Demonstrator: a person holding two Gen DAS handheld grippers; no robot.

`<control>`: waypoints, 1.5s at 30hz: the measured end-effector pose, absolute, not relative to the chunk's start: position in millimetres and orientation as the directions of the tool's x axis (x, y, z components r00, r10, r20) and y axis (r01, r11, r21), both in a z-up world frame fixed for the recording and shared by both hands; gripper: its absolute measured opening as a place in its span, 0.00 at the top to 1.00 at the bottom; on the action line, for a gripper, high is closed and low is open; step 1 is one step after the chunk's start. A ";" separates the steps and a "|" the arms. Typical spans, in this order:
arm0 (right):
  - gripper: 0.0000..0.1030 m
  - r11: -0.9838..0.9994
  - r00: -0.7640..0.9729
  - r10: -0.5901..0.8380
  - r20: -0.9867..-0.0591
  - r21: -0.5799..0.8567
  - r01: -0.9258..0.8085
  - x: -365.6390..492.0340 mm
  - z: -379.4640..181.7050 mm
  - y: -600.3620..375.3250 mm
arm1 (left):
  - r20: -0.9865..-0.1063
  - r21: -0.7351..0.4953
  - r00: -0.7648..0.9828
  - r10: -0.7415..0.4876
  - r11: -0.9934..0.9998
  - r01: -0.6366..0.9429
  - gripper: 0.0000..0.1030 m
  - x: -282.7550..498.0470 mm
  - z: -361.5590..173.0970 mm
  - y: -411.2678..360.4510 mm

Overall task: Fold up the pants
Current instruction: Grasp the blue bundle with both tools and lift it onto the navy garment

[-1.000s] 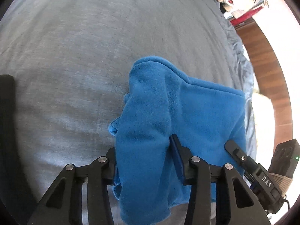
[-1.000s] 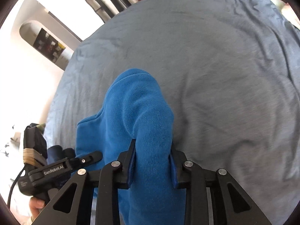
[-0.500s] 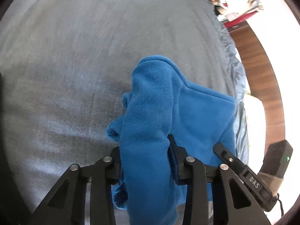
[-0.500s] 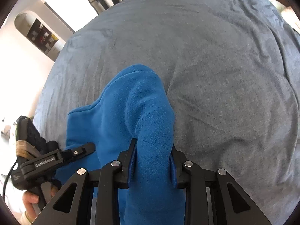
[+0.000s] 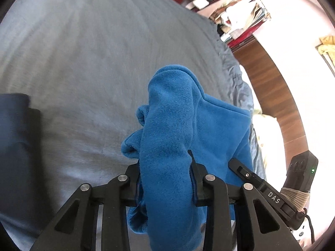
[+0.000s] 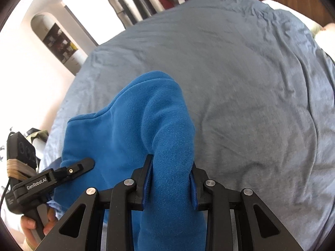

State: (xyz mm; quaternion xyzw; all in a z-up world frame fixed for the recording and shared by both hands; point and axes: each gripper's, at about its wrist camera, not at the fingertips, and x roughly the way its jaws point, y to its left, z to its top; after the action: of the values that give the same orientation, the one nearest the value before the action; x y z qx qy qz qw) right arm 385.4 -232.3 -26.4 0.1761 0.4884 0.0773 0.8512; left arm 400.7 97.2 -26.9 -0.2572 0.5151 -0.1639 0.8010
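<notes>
The blue fleece pants (image 5: 178, 129) hang lifted above the grey bedsheet (image 5: 83, 62). My left gripper (image 5: 165, 177) is shut on one bunched end of the pants. My right gripper (image 6: 170, 177) is shut on the other end of the pants (image 6: 134, 129). The cloth spans between the two grippers and drapes down over both. The right gripper's body shows at the right of the left wrist view (image 5: 272, 194). The left gripper's body and the hand holding it show at the lower left of the right wrist view (image 6: 41, 184).
The grey bedsheet (image 6: 251, 83) fills both views. A dark folded garment (image 5: 14, 146) lies at the left. Cluttered shelves (image 5: 230, 10) and a wooden panel (image 5: 278, 87) stand beyond the bed. A white wall with an arched niche (image 6: 56, 39) stands at the left.
Both grippers have lifted and tilted up with the pants. More of the room beyond the bed shows. The left grip has closed in on a narrower bunch of cloth.
</notes>
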 end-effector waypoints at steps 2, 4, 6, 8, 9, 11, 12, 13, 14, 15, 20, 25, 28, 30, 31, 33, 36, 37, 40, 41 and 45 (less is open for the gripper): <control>0.71 0.925 0.523 0.316 -0.792 0.380 0.017 380.5 -14.9 -225.0 | -0.730 -0.579 0.443 -0.520 0.815 0.003 0.68 389.6 -11.0 110.8; 0.71 0.920 0.528 0.334 -0.781 0.392 -0.003 376.3 -4.8 -215.3 | -0.723 -0.569 0.471 -0.506 0.822 0.008 0.68 377.0 4.6 127.2; 0.71 0.914 0.527 0.355 -0.772 0.405 -0.023 375.0 4.6 -201.7 | -0.719 -0.556 0.498 -0.485 0.831 0.007 0.68 370.5 17.5 140.0; 0.71 0.907 0.528 0.379 -0.760 0.419 -0.048 372.7 12.8 -185.5 | -0.719 -0.542 0.517 -0.464 0.841 0.002 0.68 359.4 30.1 161.0; 0.71 0.903 0.527 0.395 -0.753 0.424 -0.070 371.7 16.8 -174.4 | -0.720 -0.532 0.529 -0.449 0.847 -0.005 0.68 352.8 37.0 175.7; 0.71 0.894 0.521 0.423 -0.741 0.434 -0.109 370.4 24.8 -150.1 | -0.722 -0.522 0.546 -0.425 0.853 -0.027 0.68 343.2 46.4 200.5; 0.71 0.890 0.517 0.436 -0.737 0.438 -0.126 370.5 27.7 -140.6 | -0.723 -0.517 0.552 -0.415 0.855 -0.034 0.68 340.4 49.1 209.1; 0.71 0.884 0.513 0.451 -0.730 0.443 -0.148 370.6 31.2 -126.5 | -0.726 -0.506 0.565 -0.393 0.861 -0.050 0.68 334.0 55.0 226.4; 0.71 0.879 0.508 0.464 -0.725 0.447 -0.166 371.3 34.1 -113.4 | -0.725 -0.499 0.573 -0.382 0.865 -0.056 0.68 330.0 58.4 235.6; 0.71 0.873 0.502 0.480 -0.720 0.450 -0.189 371.9 36.5 -100.4 | -0.727 -0.486 0.584 -0.361 0.872 -0.065 0.68 323.8 62.7 251.3; 0.71 0.838 0.471 0.545 -0.694 0.477 -0.265 372.9 38.1 -43.7 | -0.740 -0.448 0.605 -0.294 0.886 -0.116 0.68 306.2 66.4 305.6; 0.71 0.814 0.437 0.581 -0.686 0.484 -0.321 376.8 30.8 9.6 | -0.747 -0.448 0.607 -0.271 0.880 -0.159 0.68 298.1 51.2 351.0; 0.71 0.816 0.434 0.577 -0.692 0.478 -0.323 380.0 21.8 28.1 | -0.749 -0.463 0.597 -0.288 0.872 -0.160 0.68 301.4 35.5 369.4; 0.71 0.824 0.434 0.566 -0.701 0.470 -0.316 380.0 14.3 37.7 | -0.750 -0.476 0.584 -0.310 0.866 -0.153 0.68 307.7 20.2 376.0; 0.71 0.830 0.432 0.557 -0.710 0.462 -0.311 380.0 9.0 41.6 | -0.752 -0.479 0.577 -0.318 0.865 -0.148 0.68 309.2 12.7 379.0; 0.71 0.840 0.427 0.542 -0.724 0.452 -0.300 378.2 1.0 46.5 | -0.755 -0.487 0.562 -0.339 0.863 -0.133 0.68 311.9 -0.1 383.7; 0.71 0.858 0.420 0.511 -0.750 0.423 -0.291 371.7 -14.5 52.9 | -0.758 -0.492 0.541 -0.365 0.864 -0.107 0.68 313.4 -20.8 389.3; 0.71 0.863 0.416 0.503 -0.758 0.414 -0.290 370.9 -17.8 54.8 | -0.757 -0.492 0.537 -0.373 0.866 -0.091 0.68 313.0 -27.0 391.7; 0.71 0.877 0.418 0.475 -0.774 0.377 -0.299 369.1 -27.0 62.3 | -0.756 -0.495 0.522 -0.394 0.867 -0.063 0.67 313.4 -34.1 396.3; 0.71 0.880 0.421 0.469 -0.776 0.368 -0.301 367.8 -27.0 67.5 | -0.756 -0.495 0.515 -0.403 0.868 -0.048 0.67 313.9 -35.9 397.4; 0.69 0.898 0.424 0.427 -0.799 0.322 -0.299 365.8 -33.3 77.4 | -0.757 -0.493 0.501 -0.421 0.870 -0.014 0.63 316.8 -44.2 403.2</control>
State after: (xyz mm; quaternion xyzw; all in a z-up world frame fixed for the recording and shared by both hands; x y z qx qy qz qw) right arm 365.8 77.4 -33.2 0.0653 0.4915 0.2160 0.8411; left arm 316.8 403.2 -44.2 -0.2243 0.4848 -0.1214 0.8366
